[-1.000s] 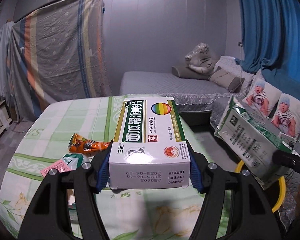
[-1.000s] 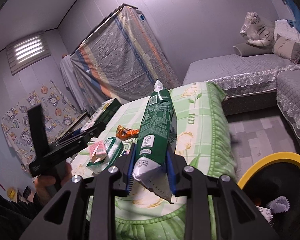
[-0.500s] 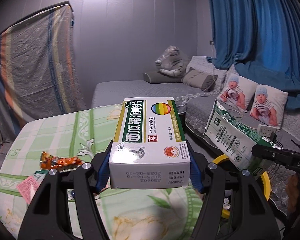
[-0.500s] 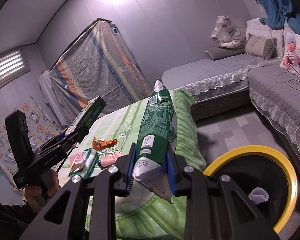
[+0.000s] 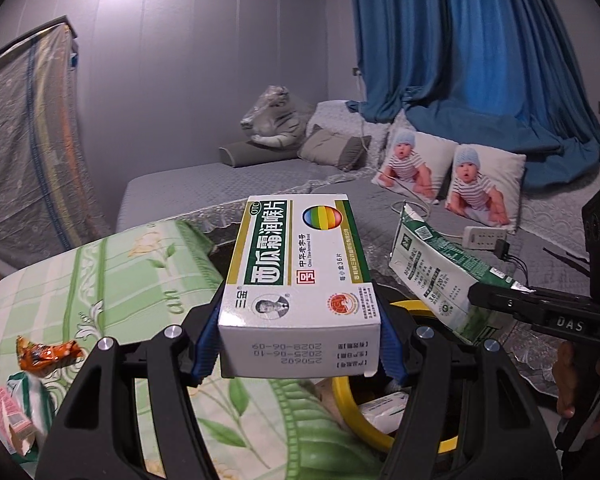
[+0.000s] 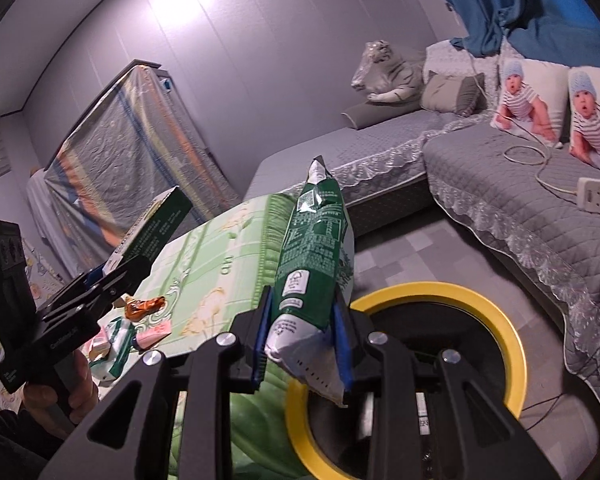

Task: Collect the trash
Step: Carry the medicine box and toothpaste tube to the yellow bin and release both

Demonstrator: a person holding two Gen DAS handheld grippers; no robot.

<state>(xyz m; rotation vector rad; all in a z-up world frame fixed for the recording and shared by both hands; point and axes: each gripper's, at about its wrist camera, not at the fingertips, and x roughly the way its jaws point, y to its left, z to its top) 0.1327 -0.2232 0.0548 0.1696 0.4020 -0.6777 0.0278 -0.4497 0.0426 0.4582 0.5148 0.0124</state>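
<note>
Box (image 5: 300,276), pouch (image 6: 312,268) (both gripped)

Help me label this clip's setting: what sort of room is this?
Likely a bedroom or living space in a home: a quilted grey bed with pillows, blue curtains, and a yellow-rimmed bin on the floor.

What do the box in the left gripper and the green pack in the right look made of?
Medicine box: looks like thin glossy printed cardboard, with crisp folded edges and flat faces. Green pack: seemingly soft plastic or foil film, shiny and creased, with a crimped end seal; which one is unclear.
</note>
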